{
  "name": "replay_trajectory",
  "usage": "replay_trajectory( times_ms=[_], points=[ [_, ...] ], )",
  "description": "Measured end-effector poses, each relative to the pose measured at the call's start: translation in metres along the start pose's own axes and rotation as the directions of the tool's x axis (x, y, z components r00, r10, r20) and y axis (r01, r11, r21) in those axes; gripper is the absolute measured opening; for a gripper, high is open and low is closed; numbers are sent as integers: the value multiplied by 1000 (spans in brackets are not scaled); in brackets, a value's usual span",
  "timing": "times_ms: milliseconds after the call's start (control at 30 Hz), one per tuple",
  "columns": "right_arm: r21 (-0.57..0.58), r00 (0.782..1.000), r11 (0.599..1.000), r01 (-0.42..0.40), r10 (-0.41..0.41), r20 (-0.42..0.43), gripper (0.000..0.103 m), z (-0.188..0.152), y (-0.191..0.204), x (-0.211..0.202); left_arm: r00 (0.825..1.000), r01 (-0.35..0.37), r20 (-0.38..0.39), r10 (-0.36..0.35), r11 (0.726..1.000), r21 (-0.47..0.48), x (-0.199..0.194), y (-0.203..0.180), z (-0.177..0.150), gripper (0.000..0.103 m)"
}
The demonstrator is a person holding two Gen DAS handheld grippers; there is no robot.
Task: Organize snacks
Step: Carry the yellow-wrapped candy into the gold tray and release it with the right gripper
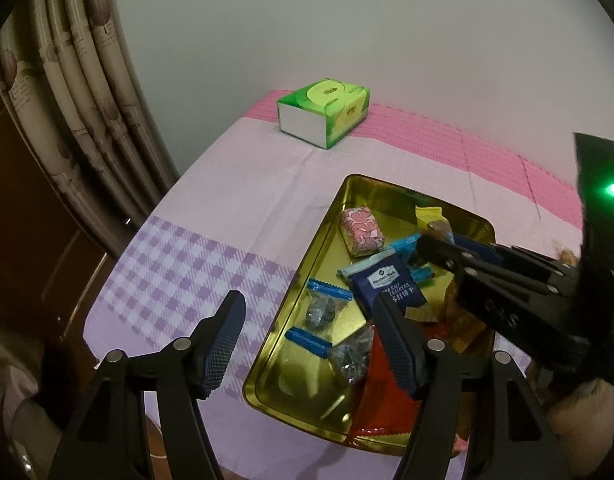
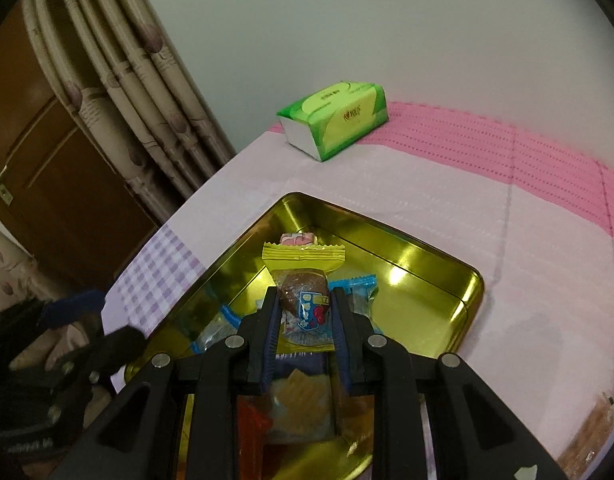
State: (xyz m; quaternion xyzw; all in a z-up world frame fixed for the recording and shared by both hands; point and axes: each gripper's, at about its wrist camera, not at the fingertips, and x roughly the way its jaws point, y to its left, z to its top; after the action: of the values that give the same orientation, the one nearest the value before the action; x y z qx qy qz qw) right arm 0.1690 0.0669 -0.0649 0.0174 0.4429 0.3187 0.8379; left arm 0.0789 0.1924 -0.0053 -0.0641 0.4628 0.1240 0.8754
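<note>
A shallow gold tin tray (image 1: 371,192) (image 2: 423,252) lies on the pink tablecloth and holds several wrapped snacks. Among them are a pink-and-white packet (image 1: 362,232) (image 2: 297,239), a navy cracker packet (image 1: 387,284), clear packets with blue ends (image 1: 325,304) and a red packet (image 1: 383,396). My left gripper (image 1: 309,300) hangs open over the tray's near left part, with nothing between its fingers. My right gripper (image 2: 305,296) (image 1: 427,242) reaches in from the right above the tray. It is shut on a yellow-wrapped brown cake (image 2: 303,280) (image 1: 429,216), whose wrapper sticks out past the fingertips.
A green tissue box (image 1: 325,110) (image 2: 339,120) stands at the far end of the table by the white wall. A patterned curtain (image 1: 87,100) and a brown door (image 2: 47,180) are off the table's left edge. Bare cloth lies left of and beyond the tray.
</note>
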Motion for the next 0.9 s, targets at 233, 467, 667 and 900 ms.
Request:
replay_trajectory(
  times_ms=[233,467,667,900],
  points=[
    [51,1000,999,6,-5,-12,23,11,-5,20,1000,-1,-14,1,1000,22,3,-2,-1,67],
    [69,1000,997,20,-20,3,25,17,-7,23,1000,-9,-10,10,999,30,3,-5,-2,68],
    [91,999,996,-4,-1,51,26,14,-9,3,1000,-12,-5,12,999,45,2,-7,-2,68],
    [72,992,997,3,-12,124,35,-21,-1,-65,1000,-15,18,14,997,78,-6,-17,-7,68]
  ],
)
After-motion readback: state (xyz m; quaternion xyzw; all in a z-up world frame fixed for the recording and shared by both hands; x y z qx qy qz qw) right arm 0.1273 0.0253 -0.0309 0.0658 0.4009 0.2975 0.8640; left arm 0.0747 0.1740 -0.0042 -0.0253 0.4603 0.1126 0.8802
